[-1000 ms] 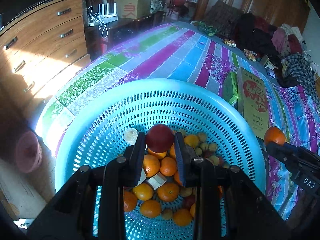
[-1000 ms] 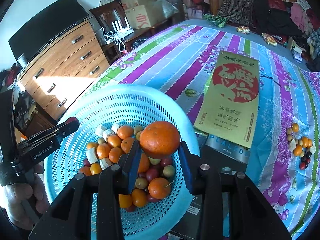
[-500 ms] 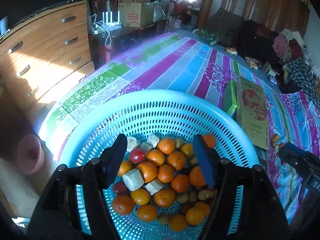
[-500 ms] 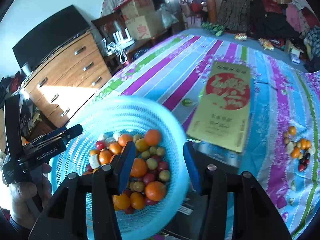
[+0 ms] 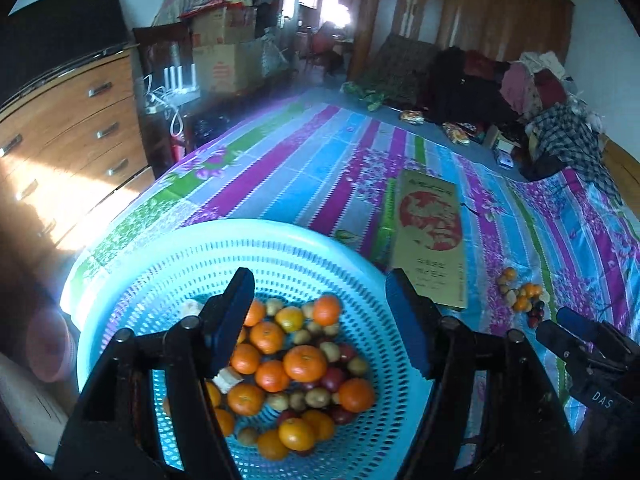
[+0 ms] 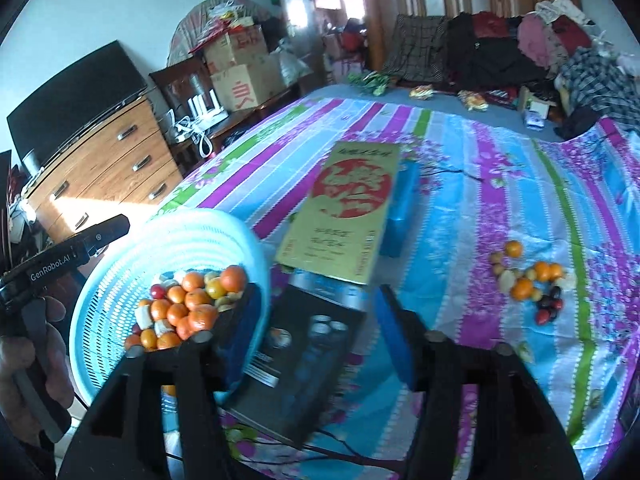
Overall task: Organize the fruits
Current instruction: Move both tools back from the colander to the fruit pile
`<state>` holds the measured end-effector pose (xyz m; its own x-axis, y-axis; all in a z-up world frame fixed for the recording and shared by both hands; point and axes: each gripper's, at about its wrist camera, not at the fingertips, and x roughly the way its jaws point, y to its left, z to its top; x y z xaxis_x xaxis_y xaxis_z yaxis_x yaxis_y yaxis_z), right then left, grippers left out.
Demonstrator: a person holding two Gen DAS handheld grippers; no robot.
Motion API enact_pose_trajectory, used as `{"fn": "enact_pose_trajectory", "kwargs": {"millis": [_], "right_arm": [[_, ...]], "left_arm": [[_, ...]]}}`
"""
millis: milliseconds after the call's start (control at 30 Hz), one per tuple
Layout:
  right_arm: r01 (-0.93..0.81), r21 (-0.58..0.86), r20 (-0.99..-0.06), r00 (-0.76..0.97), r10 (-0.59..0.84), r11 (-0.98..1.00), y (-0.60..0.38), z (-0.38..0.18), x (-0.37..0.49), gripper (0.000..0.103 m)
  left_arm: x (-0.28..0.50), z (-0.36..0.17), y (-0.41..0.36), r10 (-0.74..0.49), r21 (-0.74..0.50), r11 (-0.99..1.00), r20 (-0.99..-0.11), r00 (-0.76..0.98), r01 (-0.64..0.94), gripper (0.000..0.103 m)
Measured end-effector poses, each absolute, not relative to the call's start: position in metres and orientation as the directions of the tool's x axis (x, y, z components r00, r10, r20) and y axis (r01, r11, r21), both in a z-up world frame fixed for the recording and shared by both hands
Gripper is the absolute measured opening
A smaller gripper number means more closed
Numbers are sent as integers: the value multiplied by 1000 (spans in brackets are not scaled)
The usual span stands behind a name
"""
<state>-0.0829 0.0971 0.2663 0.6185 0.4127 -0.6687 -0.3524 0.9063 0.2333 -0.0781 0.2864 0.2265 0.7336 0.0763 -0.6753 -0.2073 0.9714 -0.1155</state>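
Fruit in the basket [image 5: 280, 248]: I count mostly oranges [image 5: 305, 363], with small red and yellowish fruits and a few pale chunks mixed in, heaped on the bottom of the light blue perforated tub. The basket sits at the near corner of the striped cloth [image 5: 320, 168] that covers the table.

A second, smaller pile of fruit [image 6: 528, 284] lies loose on the cloth, well apart from the basket, off to the right: oranges, a few pale ones, some dark red ones.

My left gripper [image 5: 320, 294] hangs over the basket, jaws standing wide, nothing between them but the view of the fruit below. No pad touches anything.

My right gripper [image 6: 316, 312] is over the table just right of the basket; its jaws are opening and I see nothing held between them. Below it lies a dark box [image 6: 304, 360] beside the basket rim. Beyond that box, a gold packet with a red round print [image 6: 344, 208] lies flat on the cloth, a blue box [image 6: 400, 208] just beside it.

In the right view, a hand [image 6: 36, 356] grips the left tool's handle.

Wooden drawers [image 6: 100, 168] stand left of the table.
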Motion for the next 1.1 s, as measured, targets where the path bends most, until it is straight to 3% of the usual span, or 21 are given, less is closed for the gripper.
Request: {"fn": "enact_pose_trajectory", "kwargs": {"millis": [600, 933, 1100], "right_arm": [[-179, 319, -694, 624, 358, 931, -56, 208, -88, 68], [-8, 344, -771, 569, 288, 939, -153, 131, -93, 68], [78, 351, -796, 550, 253, 933, -203, 100, -100, 68]], "left_arm": [[-43, 207, 129, -67, -31, 997, -741, 668, 67, 70], [4, 136, 3, -145, 26, 951, -841, 521, 307, 70], [32, 86, -60, -232, -43, 910, -878, 419, 413, 69]]}}
